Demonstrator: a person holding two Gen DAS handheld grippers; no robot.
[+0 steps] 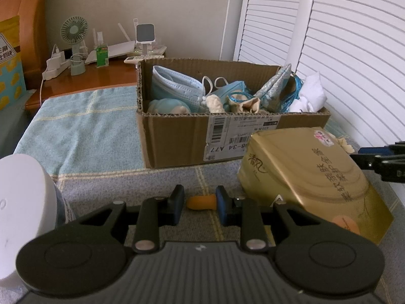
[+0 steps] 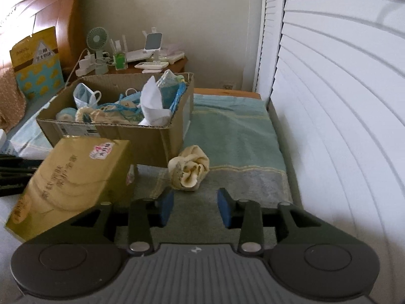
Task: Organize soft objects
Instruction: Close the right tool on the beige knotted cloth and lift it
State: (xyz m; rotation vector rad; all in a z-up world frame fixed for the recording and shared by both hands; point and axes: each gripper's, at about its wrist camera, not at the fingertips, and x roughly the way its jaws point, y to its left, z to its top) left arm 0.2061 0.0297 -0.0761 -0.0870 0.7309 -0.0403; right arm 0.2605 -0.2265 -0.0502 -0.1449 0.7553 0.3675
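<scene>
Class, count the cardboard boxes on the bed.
1: the open cardboard box stands behind the gold tissue pack, holding masks and cloths. Others may be hidden out of view.

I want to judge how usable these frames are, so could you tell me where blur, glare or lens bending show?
Left wrist view: sharp, but the closet slats bow strongly toward the edge and the white jar looms soft. Right wrist view: softer overall, the golden box blurred, the slats washed out by daylight.

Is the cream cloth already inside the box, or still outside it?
Outside. The cream cloth lies bunched on the blanket, in front of the box corner.
</scene>
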